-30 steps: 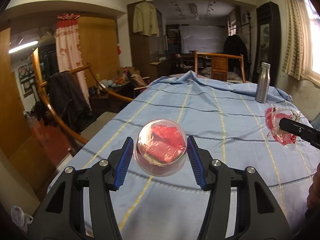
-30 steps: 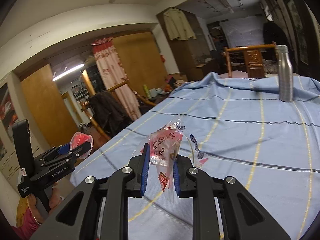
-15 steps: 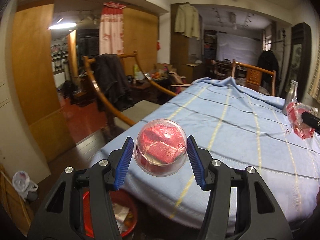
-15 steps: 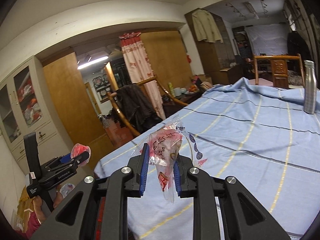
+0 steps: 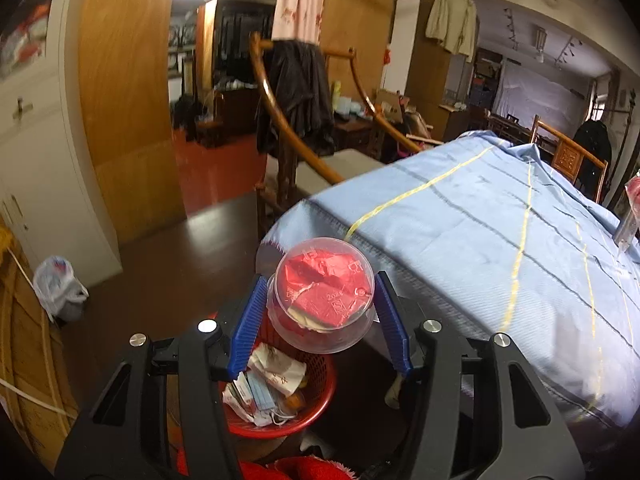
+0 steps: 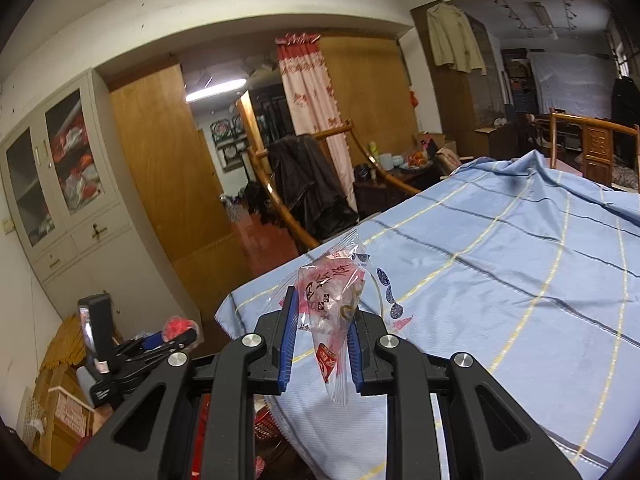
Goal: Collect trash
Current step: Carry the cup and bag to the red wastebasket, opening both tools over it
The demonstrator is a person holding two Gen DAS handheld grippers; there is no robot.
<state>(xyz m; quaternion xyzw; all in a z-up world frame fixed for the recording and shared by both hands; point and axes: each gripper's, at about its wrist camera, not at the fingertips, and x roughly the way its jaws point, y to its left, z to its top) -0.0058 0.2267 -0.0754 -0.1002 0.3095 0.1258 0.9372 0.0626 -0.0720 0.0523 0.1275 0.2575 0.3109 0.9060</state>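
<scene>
My left gripper [image 5: 323,322] is shut on a clear plastic cup [image 5: 324,292] stuffed with red wrapper. It hangs past the table corner, above a red trash basket [image 5: 316,388] on the floor that holds crumpled paper and a face mask. My right gripper [image 6: 322,326] is shut on a crumpled clear wrapper with red print [image 6: 334,304], over the near corner of the blue tablecloth [image 6: 500,280]. The left gripper [image 6: 176,334] with its cup shows low at the left of the right wrist view. A sliver of the red basket [image 6: 266,420] peeks out below the cloth.
A table under the blue striped cloth [image 5: 480,240] fills the right side. A wooden chair with a dark coat [image 5: 300,92] stands beyond its corner. A white plastic bag [image 5: 58,286] lies on the dark floor by the cabinet [image 6: 60,184]. A metal bottle [image 5: 626,226] stands at the right edge.
Both grippers have swung left off the table toward its corner. The left one now tilts down, and the red basket has come into sight beneath the cup. Both grips are unchanged.
</scene>
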